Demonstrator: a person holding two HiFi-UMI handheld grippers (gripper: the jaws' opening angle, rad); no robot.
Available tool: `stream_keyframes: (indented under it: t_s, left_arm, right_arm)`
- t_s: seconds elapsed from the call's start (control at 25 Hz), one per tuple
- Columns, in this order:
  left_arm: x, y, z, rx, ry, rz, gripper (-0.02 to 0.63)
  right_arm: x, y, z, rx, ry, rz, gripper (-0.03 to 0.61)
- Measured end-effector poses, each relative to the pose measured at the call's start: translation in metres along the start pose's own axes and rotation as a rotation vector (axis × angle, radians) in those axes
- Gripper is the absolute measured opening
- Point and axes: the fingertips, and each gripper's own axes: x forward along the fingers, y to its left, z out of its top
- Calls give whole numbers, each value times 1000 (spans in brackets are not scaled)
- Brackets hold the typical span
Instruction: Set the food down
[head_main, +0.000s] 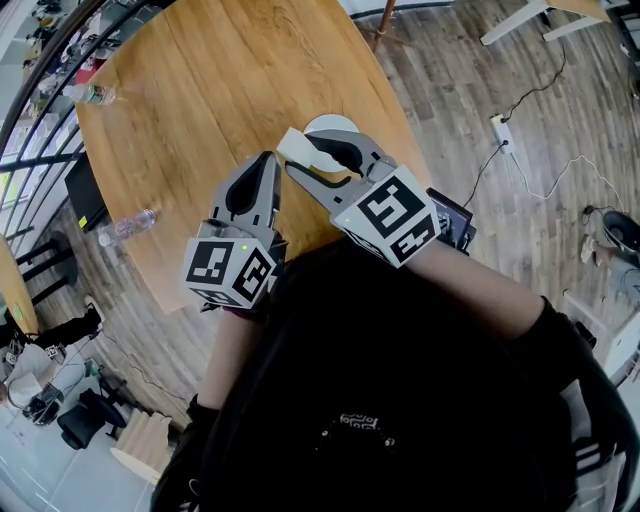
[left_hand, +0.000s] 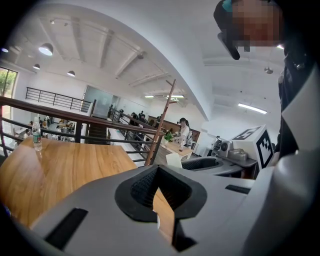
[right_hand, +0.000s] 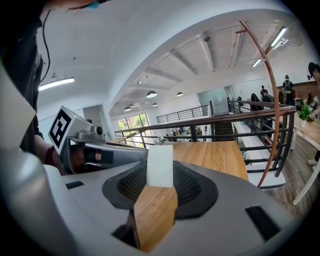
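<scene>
A pale cream block of food (head_main: 296, 146) is pinched at the tips of my right gripper (head_main: 300, 155), which is shut on it above the round wooden table (head_main: 200, 80). In the right gripper view the block (right_hand: 160, 165) stands upright between the jaws of the right gripper (right_hand: 159, 181). A white plate (head_main: 330, 124) lies just behind that gripper and is partly hidden by it. My left gripper (head_main: 266, 162) hovers beside it to the left. Its jaws meet at the tip with nothing in them, as the left gripper view shows (left_hand: 158, 171). That view also catches the block (left_hand: 173, 160).
Two clear water bottles rest on the table, one at the far left edge (head_main: 95, 95) and one near the front left edge (head_main: 128, 228). A power strip with cables (head_main: 500, 130) lies on the plank floor to the right. A railing (right_hand: 250, 117) runs beyond the table.
</scene>
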Motion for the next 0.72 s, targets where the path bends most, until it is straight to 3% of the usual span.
stream_keyframes:
  t_s: [0.72]
  left_arm:
    - [1, 12, -15, -29, 15, 53, 3]
  right_arm:
    - [11, -18, -37, 39, 78, -10, 172]
